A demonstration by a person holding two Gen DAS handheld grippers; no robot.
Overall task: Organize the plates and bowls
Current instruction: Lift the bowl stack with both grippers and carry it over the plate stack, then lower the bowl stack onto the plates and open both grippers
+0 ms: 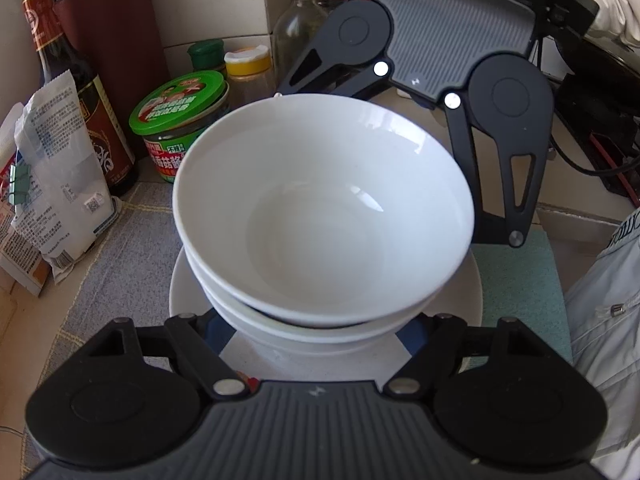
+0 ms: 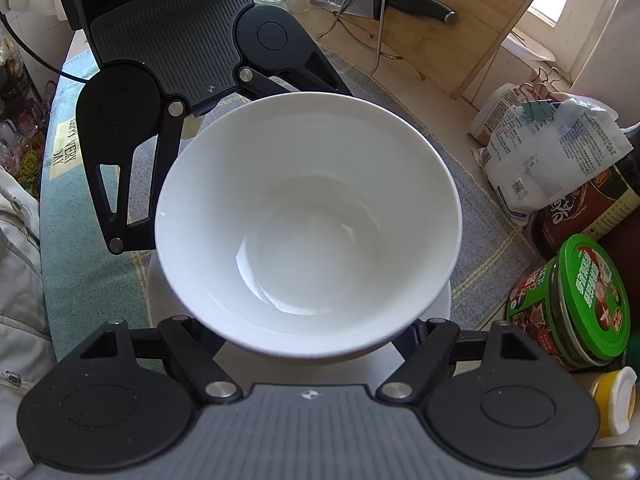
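At the far left stand clipped paper bags (image 1: 52, 184), and behind them a dark bottle (image 1: 80, 92) of brown sauce. Next to it is a green-lidded jar (image 1: 180, 108) with dark paste showing through the glass. Beyond that is a small yellow-capped jar (image 1: 246, 68) of brownish powder and a clear bottle (image 1: 298, 28).

In the middle, on the grey cloth (image 1: 132, 248), is my stack. The top bowl (image 1: 320, 208), bare and white inside, nests in the bottom bowl (image 1: 320, 330), and both sit over the plate (image 1: 468, 292).

My left claw (image 1: 314, 340) reaches in from the near side. Its blue pads (image 1: 216, 336) are clenched on either side of the bottom bowl's base, just above the plate. My right claw (image 2: 316, 344) comes at the stack from the far side, with its tips tucked under the bowl rim, so I cannot tell whether it grips.

To the right, a green mat (image 1: 520, 280) lies under the plate's edge, and a pale sleeve (image 1: 600, 320) is at the far right.
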